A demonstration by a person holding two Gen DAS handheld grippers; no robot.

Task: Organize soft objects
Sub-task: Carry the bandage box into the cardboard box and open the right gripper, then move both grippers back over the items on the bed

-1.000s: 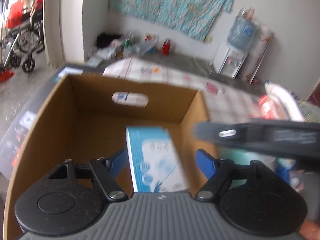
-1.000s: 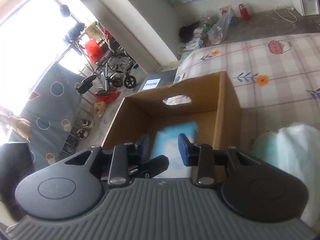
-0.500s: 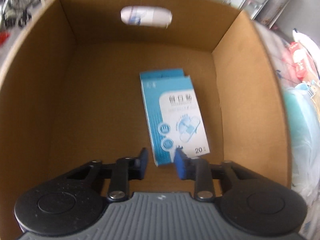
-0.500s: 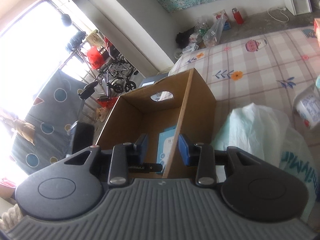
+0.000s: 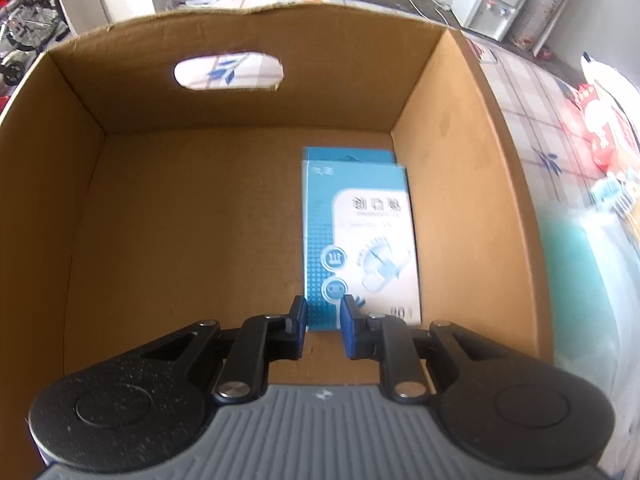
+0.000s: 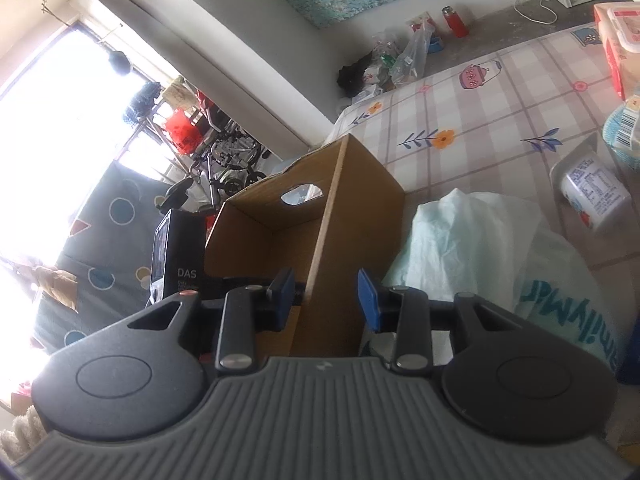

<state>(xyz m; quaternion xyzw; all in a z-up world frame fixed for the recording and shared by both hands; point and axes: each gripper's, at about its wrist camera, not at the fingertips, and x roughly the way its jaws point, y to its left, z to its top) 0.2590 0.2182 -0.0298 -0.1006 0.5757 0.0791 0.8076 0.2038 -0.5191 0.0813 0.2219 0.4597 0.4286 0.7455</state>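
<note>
An open cardboard carton (image 5: 240,104) fills the left wrist view. A blue and white flat box (image 5: 360,240) lies on its floor against the right wall. My left gripper (image 5: 324,320) points down into the carton, just above the box's near end. Its blue pads stand close together with nothing gripped. In the right wrist view the right gripper (image 6: 326,296) hovers open by the near end of the carton's (image 6: 352,248) right wall, holding nothing. A translucent plastic bag of pale green soft material (image 6: 480,248) lies right of the carton.
The carton sits on a checked floral cloth (image 6: 480,120). A white tub (image 6: 596,196) and a red and white pack (image 6: 616,48) lie at the right. A black box (image 6: 176,256) stands left of the carton. The bag (image 5: 580,280) presses against the carton's right side.
My left gripper sank deep into the carton and its jaws closed from wide apart; the blue box now lies on the floor. The right gripper shifted right, off the carton's opening.
</note>
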